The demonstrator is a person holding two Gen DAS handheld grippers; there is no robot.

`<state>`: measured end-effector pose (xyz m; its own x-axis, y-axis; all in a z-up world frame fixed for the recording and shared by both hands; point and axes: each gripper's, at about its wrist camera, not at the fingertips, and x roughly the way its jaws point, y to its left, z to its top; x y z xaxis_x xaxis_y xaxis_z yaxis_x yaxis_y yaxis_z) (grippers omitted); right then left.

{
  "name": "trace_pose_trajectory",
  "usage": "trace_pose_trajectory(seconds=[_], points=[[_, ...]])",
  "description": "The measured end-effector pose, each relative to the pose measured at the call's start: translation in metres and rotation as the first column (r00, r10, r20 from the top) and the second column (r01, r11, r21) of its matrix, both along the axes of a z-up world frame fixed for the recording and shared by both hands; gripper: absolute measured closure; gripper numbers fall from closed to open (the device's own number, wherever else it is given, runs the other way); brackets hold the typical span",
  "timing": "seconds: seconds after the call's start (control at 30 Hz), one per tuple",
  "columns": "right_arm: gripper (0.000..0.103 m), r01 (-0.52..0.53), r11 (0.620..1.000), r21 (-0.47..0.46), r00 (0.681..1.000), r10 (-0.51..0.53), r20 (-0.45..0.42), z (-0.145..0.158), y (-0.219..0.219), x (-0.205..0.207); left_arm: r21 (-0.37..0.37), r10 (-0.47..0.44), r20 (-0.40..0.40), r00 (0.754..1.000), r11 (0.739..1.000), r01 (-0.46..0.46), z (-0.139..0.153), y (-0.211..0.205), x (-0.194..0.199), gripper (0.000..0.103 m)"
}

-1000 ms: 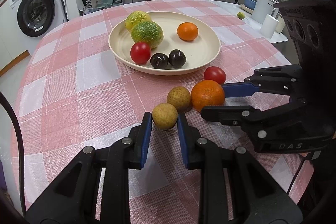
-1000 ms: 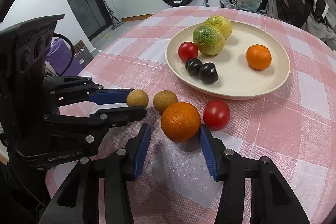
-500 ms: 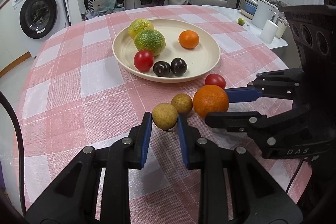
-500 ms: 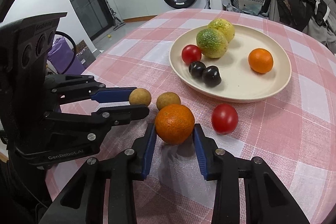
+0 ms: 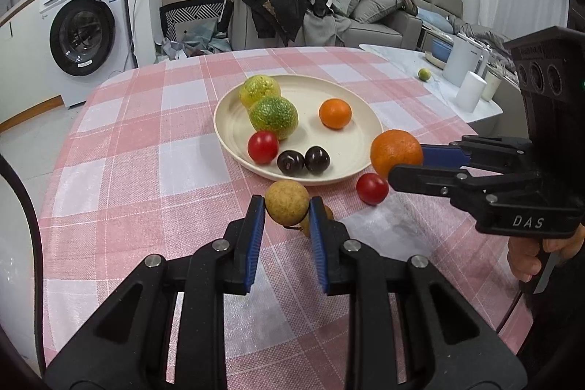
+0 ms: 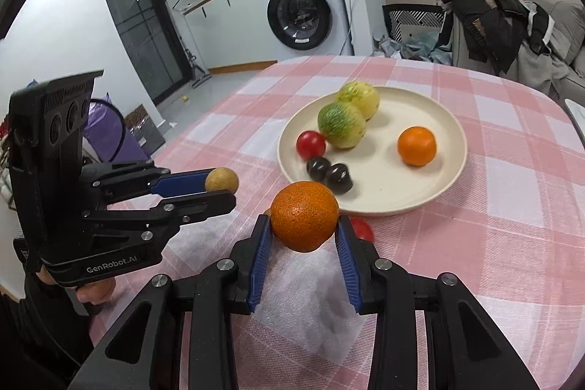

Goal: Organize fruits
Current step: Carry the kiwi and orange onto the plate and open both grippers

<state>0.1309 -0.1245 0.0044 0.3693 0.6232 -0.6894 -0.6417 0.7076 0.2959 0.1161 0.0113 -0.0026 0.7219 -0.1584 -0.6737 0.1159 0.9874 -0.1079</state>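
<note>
My left gripper is shut on a small tan round fruit and holds it above the cloth; it also shows in the right wrist view. My right gripper is shut on a large orange, lifted near the rim of the cream plate; the orange also shows in the left wrist view. On the cloth lie a second tan fruit, mostly hidden behind my left fingers, and a red tomato. The plate holds two green-yellow citrus, a small orange, a tomato and two dark plums.
The round table has a pink checked cloth. A side table with white cups and a lime stands at the right. A washing machine and a sofa with clothes are behind.
Both grippers have lifted their fruit off the cloth and moved toward the plate. The right gripper closed on the orange a second ago.
</note>
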Motion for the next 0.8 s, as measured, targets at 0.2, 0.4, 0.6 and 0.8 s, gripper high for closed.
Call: trace_pose_trajectory(seconds=[0.2,0.4,0.6,0.8], points=[[0.067,0.044,0.999,0.023,0.999,-0.045,0.026,0.007,-0.012,0.005,-0.004,0.017,0.023,1.0,1.0,-0.017,0.005,-0.001,0.001,0.081],[0.067,0.08,0.996,0.042,0.996,-0.082,0.038,0.012,-0.023,0.011,0.004,0.032,0.042,0.999,0.999,-0.032,0.009,-0.003,0.007,0.081],[0.067,0.105,0.994,0.044,0.992,-0.107,0.062,0.018,-0.034,0.018,0.013,0.008,0.052,0.999,1.0,-0.009,0.01,-0.014,0.02,0.081],[0.067,0.141,0.989,0.043,0.987,-0.144,0.073,0.019,-0.044,0.027,0.025,-0.013,0.051,0.999,1.0,0.012,0.008,-0.028,0.037,0.081]])
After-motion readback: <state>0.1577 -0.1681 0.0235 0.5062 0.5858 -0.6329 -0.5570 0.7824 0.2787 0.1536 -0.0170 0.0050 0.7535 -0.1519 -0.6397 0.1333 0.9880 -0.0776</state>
